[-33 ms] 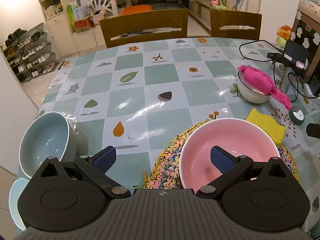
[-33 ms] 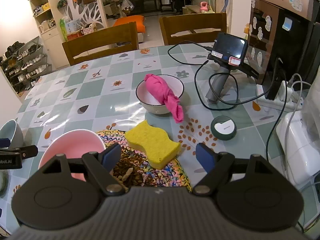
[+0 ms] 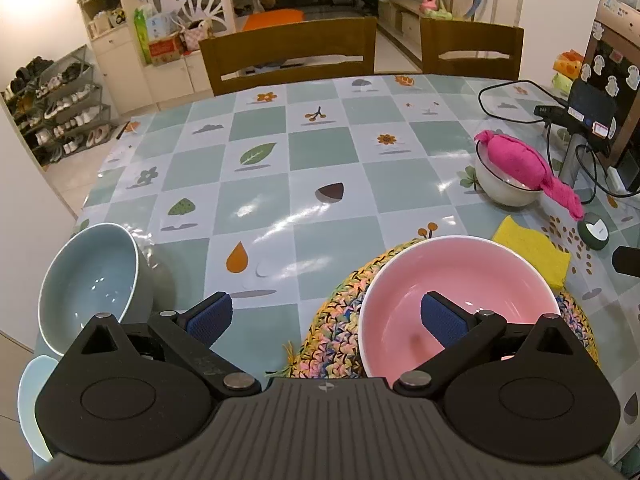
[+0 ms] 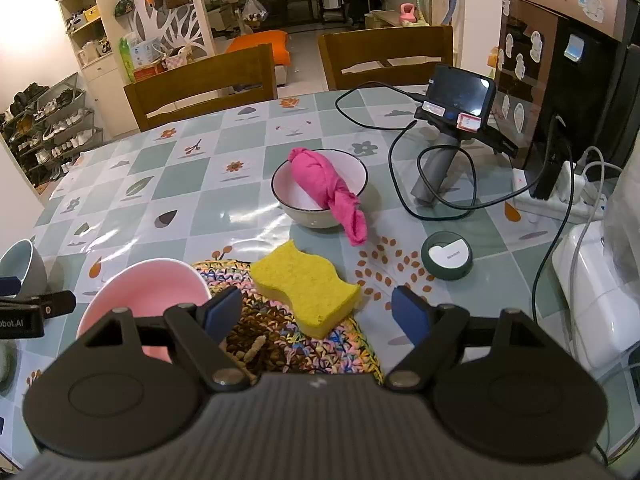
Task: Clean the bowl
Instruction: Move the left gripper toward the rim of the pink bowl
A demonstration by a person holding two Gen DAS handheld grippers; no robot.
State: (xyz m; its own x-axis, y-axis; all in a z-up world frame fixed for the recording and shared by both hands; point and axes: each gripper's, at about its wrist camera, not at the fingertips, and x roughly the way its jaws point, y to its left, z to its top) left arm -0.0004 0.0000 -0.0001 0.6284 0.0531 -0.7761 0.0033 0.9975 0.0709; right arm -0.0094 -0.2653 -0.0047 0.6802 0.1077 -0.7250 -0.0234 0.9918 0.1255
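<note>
**Two open grippers over the bowls**

Checkered tabletop (image 3: 280,200) is carrying the bowls. The pink bowl (image 3: 460,292) is sitting on a woven mat (image 3: 340,320), with a yellow sponge (image 4: 306,284) just beside it, partly lying on the mat. The left gripper (image 3: 326,314) is hanging with its fingers wide apart, holding nothing, one finger over the pink bowl. The right gripper (image 4: 318,312) is also spreading its fingers wide, holding nothing, just in front of the sponge. A blue bowl (image 3: 92,280) is sitting at the left.
</note>
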